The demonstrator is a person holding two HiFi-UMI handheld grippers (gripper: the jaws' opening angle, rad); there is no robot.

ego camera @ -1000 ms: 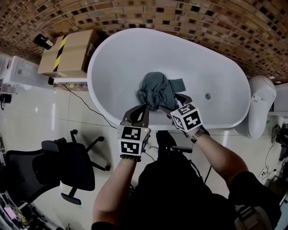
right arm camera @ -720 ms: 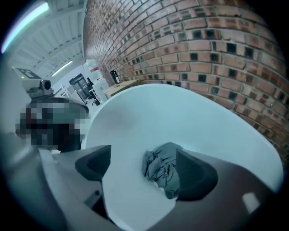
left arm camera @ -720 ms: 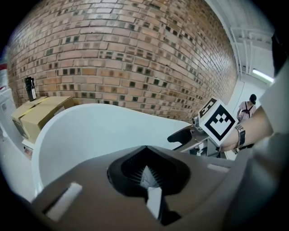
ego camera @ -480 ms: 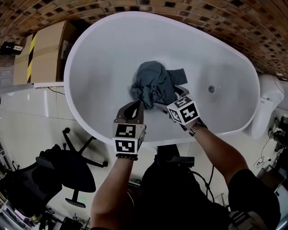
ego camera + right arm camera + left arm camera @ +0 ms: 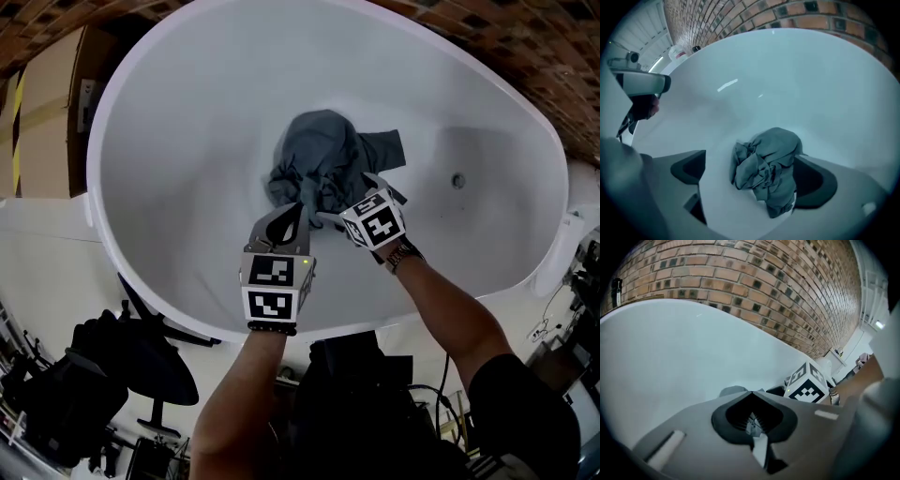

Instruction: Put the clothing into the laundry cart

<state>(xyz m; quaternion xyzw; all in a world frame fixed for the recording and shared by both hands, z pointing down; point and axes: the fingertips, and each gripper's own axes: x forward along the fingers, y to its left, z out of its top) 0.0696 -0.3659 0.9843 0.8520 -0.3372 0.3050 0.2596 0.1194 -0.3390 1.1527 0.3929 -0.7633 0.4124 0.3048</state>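
A crumpled grey-teal garment (image 5: 326,167) lies on the floor of a white bathtub (image 5: 178,141). My right gripper (image 5: 330,212) reaches into the tub from the near side. In the right gripper view the garment (image 5: 766,161) sits between its jaws (image 5: 757,168), which are opening wide. The cloth rests against the right pad and is clear of the left one. My left gripper (image 5: 289,217) hangs just left of it, at the garment's near edge, with its jaws shut (image 5: 749,393) and nothing in them. In the left gripper view the right gripper's marker cube (image 5: 808,385) shows against the tub wall (image 5: 670,348).
The tub's drain (image 5: 457,181) lies to the right of the garment. A cardboard box (image 5: 47,112) stands outside the tub at the left. A black office chair (image 5: 141,370) is on the tiled floor at the lower left. Brick wall (image 5: 525,37) runs behind the tub.
The head view has closed in over the tub. Both grippers have reached deeper into it toward the garment, and the right jaws have spread. The garment stays crumpled on the tub floor.
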